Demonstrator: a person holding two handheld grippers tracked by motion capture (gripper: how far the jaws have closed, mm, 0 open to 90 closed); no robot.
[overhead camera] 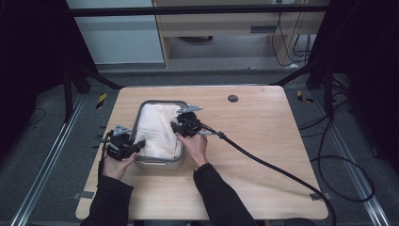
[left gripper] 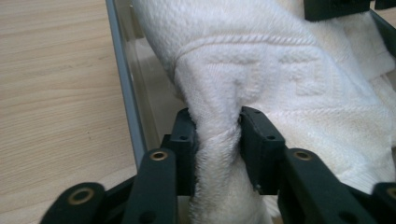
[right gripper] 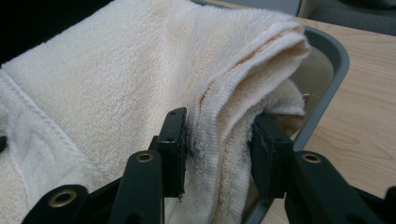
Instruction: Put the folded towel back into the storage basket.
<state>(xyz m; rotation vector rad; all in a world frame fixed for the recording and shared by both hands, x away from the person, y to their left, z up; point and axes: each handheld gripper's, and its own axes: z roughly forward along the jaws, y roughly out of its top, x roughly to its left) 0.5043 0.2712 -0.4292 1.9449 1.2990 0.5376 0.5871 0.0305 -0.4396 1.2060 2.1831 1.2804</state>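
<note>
Towel, white terry, is held in a grey metal tray set left of centre on the desk, near its front edge. Left tool is clamped on a bunched fold; right tool is closed on layered edges. Pale wood desk surface; grey floor, black cables, light cabinet beyond.

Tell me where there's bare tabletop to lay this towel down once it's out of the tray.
Widest bare patch: the light wooden tabletop right of the grey metal tray, crossed by the black cable, with a dark round grommet near the far edge. Crowded: the tray, holding the white terry towel, clamped by the left gripper and right gripper.
</note>
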